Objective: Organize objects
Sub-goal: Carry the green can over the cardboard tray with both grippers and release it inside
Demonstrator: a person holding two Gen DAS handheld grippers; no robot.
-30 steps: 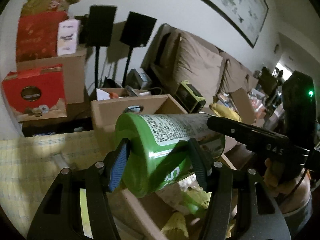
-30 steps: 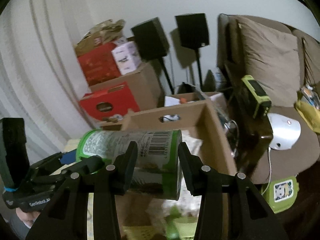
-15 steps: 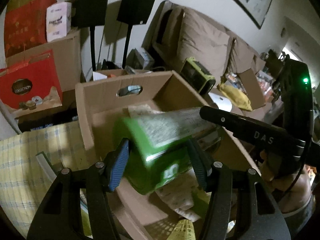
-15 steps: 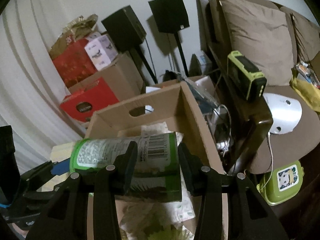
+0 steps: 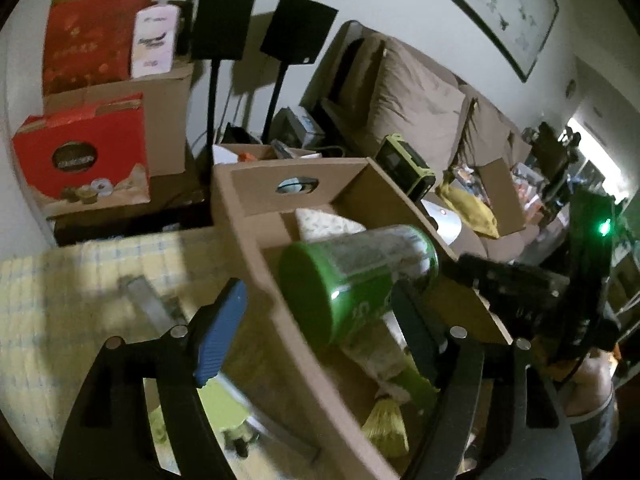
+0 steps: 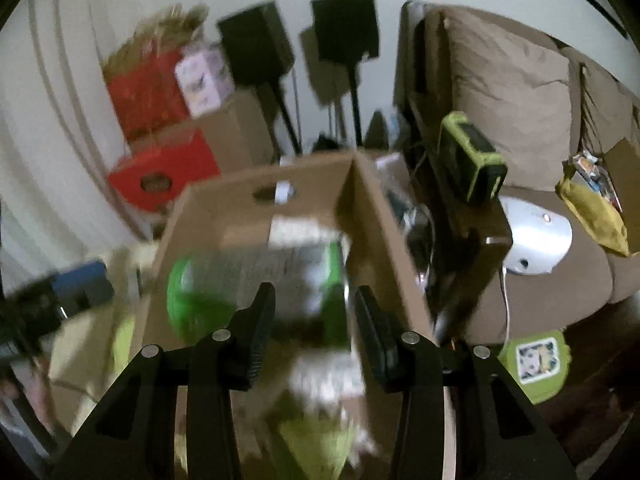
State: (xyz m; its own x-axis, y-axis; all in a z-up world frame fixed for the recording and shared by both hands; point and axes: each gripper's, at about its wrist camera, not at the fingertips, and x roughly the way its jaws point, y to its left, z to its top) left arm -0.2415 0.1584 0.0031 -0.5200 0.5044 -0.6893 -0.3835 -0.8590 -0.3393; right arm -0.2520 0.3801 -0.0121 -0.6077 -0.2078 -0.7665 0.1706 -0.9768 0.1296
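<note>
Green can (image 5: pixel 356 280) lies over cardboard box (image 5: pixel 280 176); L gripper (image 5: pixel 320 332) jaws just opened wider, blue pad off it, so release looks underway. R wrist view, blurred: R gripper (image 6: pixel 310 332) jaws by can (image 6: pixel 256 280); clamp unclear.

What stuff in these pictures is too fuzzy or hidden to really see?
- Green can: its label print is smeared by motion blur in both wrist views.
- Cardboard box: its floor is covered by packets and the can; the near end is cut off by the bottom edge in the left wrist view.
- Right gripper: blur in the right wrist view hides whether its pads press the can.
- Left gripper: jaws have just been opening.
</note>
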